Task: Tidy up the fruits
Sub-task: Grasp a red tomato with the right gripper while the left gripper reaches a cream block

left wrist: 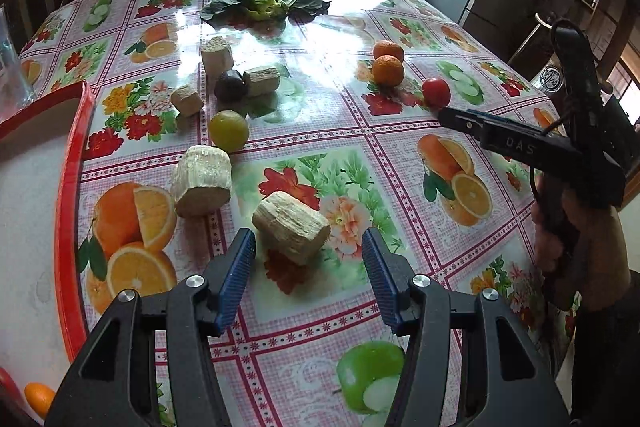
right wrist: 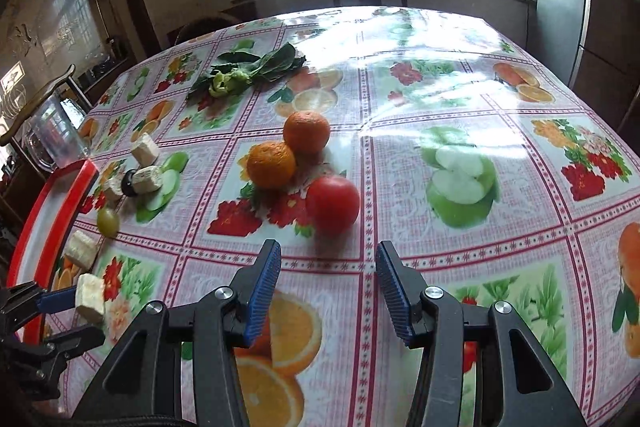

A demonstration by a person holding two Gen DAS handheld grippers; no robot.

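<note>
My left gripper [left wrist: 308, 251] is open, its blue pads either side of a pale cut sugarcane piece [left wrist: 291, 227] lying on the table; that piece also shows in the right wrist view [right wrist: 90, 297]. My right gripper [right wrist: 328, 267] is open and empty, just short of a red tomato [right wrist: 333, 205]. Two oranges [right wrist: 271, 165] [right wrist: 306, 132] sit behind it. In the left wrist view the tomato [left wrist: 436, 91] and oranges [left wrist: 388, 70] are at the right, beside the right gripper [left wrist: 452, 117]. A yellow-green fruit [left wrist: 228, 131] and a dark round fruit [left wrist: 231, 85] lie among several more cane pieces [left wrist: 202, 181].
A red-rimmed white tray [left wrist: 70, 163] sits at the table's left edge, with an orange fruit [left wrist: 39, 398] at its near end. Leafy greens [left wrist: 264, 3] lie at the far side. A clear glass jug [right wrist: 52, 137] stands by the tray. Chairs stand around the table.
</note>
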